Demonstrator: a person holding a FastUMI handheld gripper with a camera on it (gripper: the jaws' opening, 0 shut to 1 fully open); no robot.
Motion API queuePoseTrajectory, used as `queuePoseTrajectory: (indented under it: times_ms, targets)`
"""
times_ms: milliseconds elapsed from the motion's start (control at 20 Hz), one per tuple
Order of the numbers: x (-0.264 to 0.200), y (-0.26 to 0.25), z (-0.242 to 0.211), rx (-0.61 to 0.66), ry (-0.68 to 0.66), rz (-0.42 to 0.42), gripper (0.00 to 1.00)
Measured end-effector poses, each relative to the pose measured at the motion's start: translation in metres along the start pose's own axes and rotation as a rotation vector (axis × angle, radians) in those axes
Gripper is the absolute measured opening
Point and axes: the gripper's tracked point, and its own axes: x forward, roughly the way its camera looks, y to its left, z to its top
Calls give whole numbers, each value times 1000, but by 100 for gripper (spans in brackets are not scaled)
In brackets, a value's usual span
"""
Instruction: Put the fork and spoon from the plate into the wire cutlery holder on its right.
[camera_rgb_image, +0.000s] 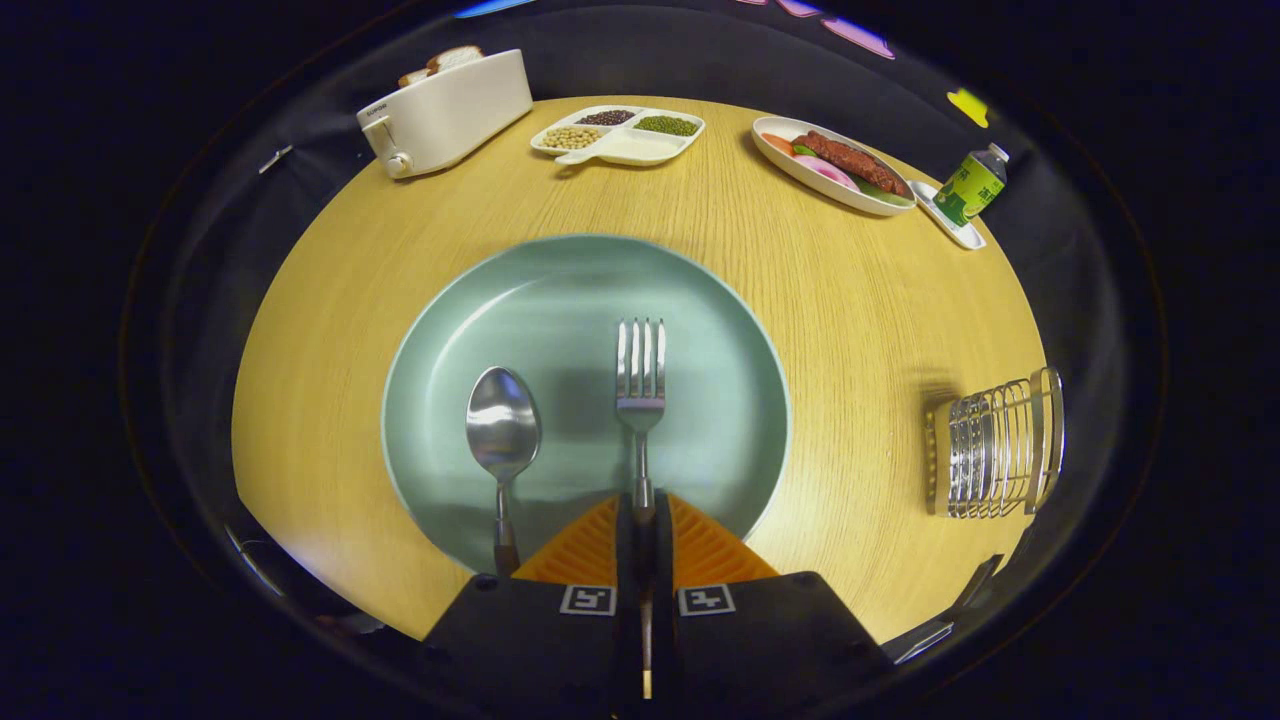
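Two utensils on plate (560, 300). Gripper view: claw (645, 515) closed narrow on the fork (640, 380) handle, tines ahead; spoon (502, 430) just left of claw. Wire cutlery holder (995, 445) well right on surface (820, 300). Thin, stiff, slick steel (likely pivots); grip mid-handle.

Gripper (640, 512): one, hand-held, low over the near side of the scene, pointing toward the far side. Fingers (598, 550): two, drawn close together, nearly parallel, both pressing on the fork (640, 390) handle clamped between them. Pose level, centred.
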Motion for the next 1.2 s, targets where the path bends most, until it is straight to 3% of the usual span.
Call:
queuePoseTrajectory:
  times_ms: [300, 600, 750, 850, 950, 1200]
  targets:
    - [-28, -11, 19, -21, -83, 21, 8]
    - [-109, -59, 30, -97, -121, 131, 8]
    - [-149, -109, 23, -100, -80, 173, 8]
    - [-162, -154, 19, -125, -45, 143, 8]
    - [-166, -197, 10, -160, 20, 90, 8]
    - [-147, -252, -11, -198, 220, 70, 7]
